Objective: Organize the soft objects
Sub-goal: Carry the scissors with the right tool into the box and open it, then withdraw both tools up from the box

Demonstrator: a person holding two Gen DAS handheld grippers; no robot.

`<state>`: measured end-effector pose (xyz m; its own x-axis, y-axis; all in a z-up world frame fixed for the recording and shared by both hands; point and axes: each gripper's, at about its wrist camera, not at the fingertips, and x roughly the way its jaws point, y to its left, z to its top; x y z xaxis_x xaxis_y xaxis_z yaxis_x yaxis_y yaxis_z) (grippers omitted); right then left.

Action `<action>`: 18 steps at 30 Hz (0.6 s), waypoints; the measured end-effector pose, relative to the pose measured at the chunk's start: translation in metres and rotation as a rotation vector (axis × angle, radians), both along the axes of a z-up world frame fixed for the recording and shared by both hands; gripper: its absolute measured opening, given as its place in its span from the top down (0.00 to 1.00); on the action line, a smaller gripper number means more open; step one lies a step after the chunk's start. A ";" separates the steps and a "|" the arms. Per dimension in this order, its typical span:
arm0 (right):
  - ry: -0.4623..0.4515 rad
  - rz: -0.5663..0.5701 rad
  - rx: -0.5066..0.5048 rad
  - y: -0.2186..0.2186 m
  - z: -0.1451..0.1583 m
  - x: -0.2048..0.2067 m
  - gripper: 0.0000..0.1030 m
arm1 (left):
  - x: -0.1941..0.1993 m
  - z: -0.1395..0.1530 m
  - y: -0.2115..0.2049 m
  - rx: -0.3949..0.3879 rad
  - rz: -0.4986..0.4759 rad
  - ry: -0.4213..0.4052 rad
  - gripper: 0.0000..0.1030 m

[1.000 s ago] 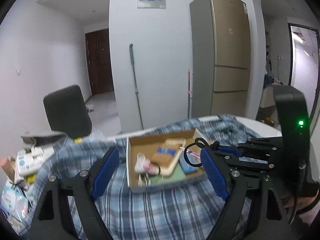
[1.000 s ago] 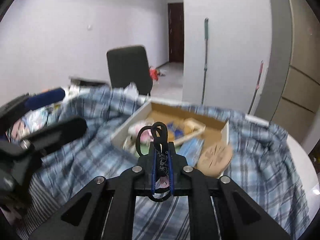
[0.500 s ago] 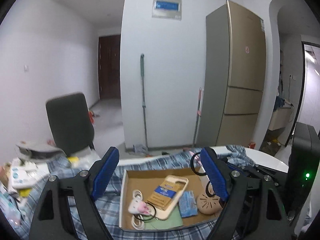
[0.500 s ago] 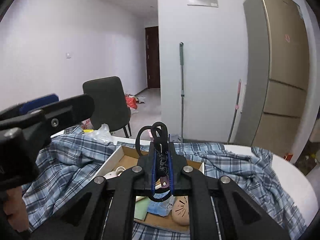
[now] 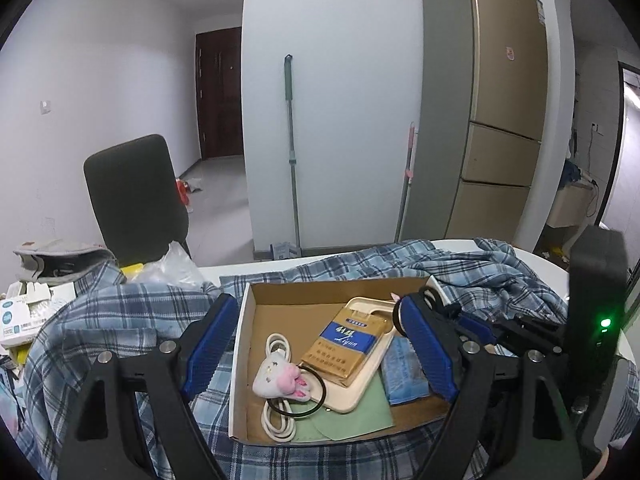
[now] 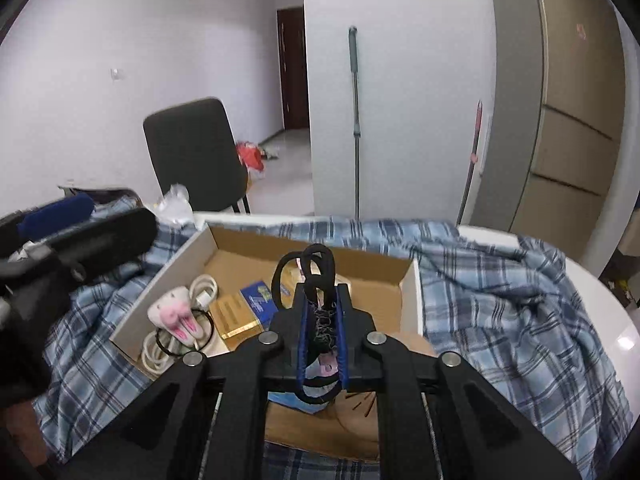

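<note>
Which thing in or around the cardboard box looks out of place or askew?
The plaid shirt lies crumpled under the cardboard box instead of folded. The right tongs pinch a black hair tie above the box, not yet put down.

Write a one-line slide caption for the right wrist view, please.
Right claw shut on a black hair tie, held over the cardboard box on a plaid cloth.

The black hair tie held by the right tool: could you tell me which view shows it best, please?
The right wrist view: the black hair tie loops up from the shut right tool, above the cardboard box. The left wrist view shows only a sliver of it behind the open left tool.
</note>
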<state>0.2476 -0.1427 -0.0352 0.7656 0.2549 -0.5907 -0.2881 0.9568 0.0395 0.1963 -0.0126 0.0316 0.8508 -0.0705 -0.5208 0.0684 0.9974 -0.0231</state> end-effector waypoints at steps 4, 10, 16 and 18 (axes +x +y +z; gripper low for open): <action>0.058 0.000 0.007 -0.002 -0.013 0.006 0.73 | 0.003 -0.005 0.003 0.003 0.015 0.009 0.17; 0.021 -0.013 0.005 -0.005 -0.012 0.001 0.38 | 0.003 -0.008 0.008 0.008 0.020 0.017 0.17; 0.003 -0.026 0.010 -0.007 -0.004 -0.001 0.38 | 0.003 -0.006 0.008 0.009 0.019 0.015 0.17; -0.009 -0.027 0.014 -0.008 0.002 -0.003 0.38 | 0.002 -0.003 0.010 0.005 0.025 0.011 0.17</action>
<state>0.2449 -0.1509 -0.0334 0.7777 0.2421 -0.5802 -0.2622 0.9637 0.0508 0.1981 -0.0023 0.0284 0.8462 -0.0465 -0.5308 0.0434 0.9989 -0.0183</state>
